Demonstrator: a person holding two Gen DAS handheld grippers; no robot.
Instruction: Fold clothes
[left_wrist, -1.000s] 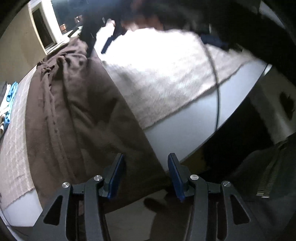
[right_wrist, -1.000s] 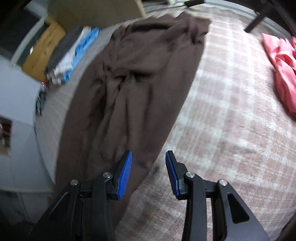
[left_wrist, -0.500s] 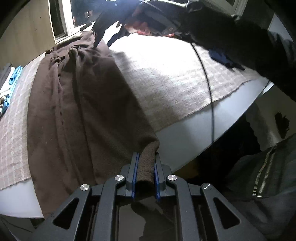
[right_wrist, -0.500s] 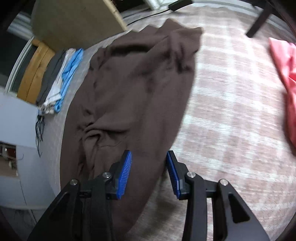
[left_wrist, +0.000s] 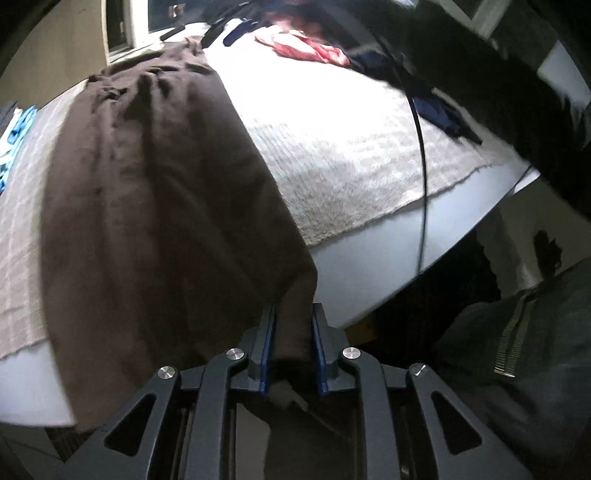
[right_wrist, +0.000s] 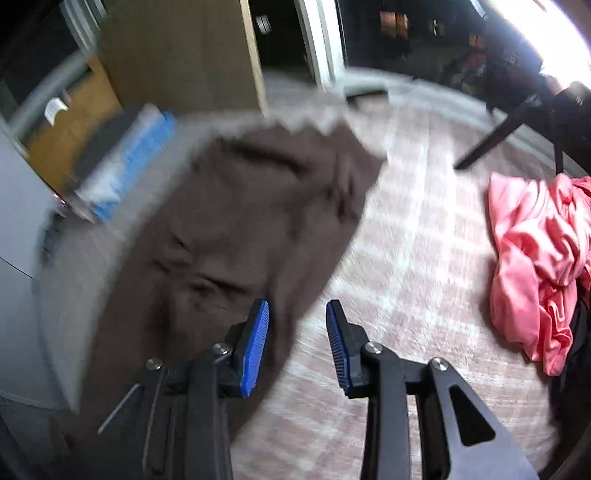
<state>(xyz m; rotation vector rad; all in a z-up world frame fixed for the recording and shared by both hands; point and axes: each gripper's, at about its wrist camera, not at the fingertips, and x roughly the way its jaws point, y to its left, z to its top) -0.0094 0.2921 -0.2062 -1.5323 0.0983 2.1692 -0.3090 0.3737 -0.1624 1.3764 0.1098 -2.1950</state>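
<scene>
On the blanket (right_wrist: 417, 258), brown garment (left_wrist: 155, 206) fills left jaws (right's opening, empty).

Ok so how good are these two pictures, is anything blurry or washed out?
Left wrist view: the pale blanket is blown out by glare at the top, the brown garment is slightly soft, and the surroundings are very dark. Right wrist view: heavy motion blur smears the brown garment and the blue stack; the pink cloth stays fairly sharp, and the top right corner is overexposed.
</scene>
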